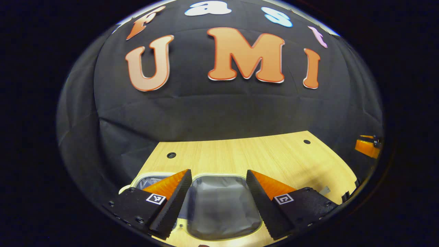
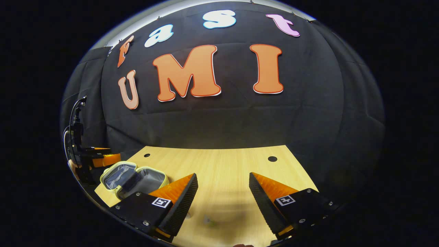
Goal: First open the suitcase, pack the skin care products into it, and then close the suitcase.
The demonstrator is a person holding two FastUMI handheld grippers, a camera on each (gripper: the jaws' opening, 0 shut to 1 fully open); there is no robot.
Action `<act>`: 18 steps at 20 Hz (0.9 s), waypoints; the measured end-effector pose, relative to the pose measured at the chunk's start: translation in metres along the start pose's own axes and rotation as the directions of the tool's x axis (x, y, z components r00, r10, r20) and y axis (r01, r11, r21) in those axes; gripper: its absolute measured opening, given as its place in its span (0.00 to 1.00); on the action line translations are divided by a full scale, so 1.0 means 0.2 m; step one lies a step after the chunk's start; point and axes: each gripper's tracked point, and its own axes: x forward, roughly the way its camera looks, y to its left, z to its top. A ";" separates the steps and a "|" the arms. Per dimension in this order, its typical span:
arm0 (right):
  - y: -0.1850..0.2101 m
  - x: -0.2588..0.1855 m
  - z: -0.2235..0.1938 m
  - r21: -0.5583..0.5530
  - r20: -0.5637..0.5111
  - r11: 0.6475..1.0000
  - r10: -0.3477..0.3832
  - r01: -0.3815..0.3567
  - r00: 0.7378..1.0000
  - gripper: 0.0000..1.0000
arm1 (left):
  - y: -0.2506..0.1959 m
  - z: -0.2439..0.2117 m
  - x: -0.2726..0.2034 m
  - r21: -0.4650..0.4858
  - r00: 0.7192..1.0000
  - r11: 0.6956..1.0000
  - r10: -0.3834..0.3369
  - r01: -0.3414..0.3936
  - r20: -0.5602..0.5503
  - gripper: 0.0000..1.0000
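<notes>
The left hand-held gripper [image 1: 218,181] hangs with its jaws spread wide over the open suitcase [image 1: 223,206], grey lining showing at six o'clock. Wooden tabletop [image 1: 260,154] stretches ahead; the other hand-held gripper [image 1: 367,146] peeks in at three o'clock.

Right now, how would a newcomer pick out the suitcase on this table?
Start at the light wooden table before the black cloth wall. At its left end lies the suitcase, small and opened flat. Its pale yellow-green rim and grey lining mark it out against the bare wood.
</notes>
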 end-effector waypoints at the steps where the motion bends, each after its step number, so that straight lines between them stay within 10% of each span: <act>1: -0.06 -0.01 -0.01 -0.007 -0.007 1.000 -0.006 0.006 1.000 0.95 | -0.10 -0.03 0.01 0.001 1.000 1.000 -0.010 0.010 -0.005 0.98; 8: -0.32 -0.07 -0.13 -0.015 -0.052 0.999 -0.038 0.037 0.998 0.95 | -0.83 -0.20 0.04 -0.021 0.980 0.980 -0.199 0.198 -0.012 0.99; 18: -0.44 -0.11 -0.26 -0.005 -0.118 0.998 -0.068 0.068 0.991 0.95 | -1.17 -0.80 0.27 0.018 0.941 0.961 -0.267 0.277 -0.205 0.99</act>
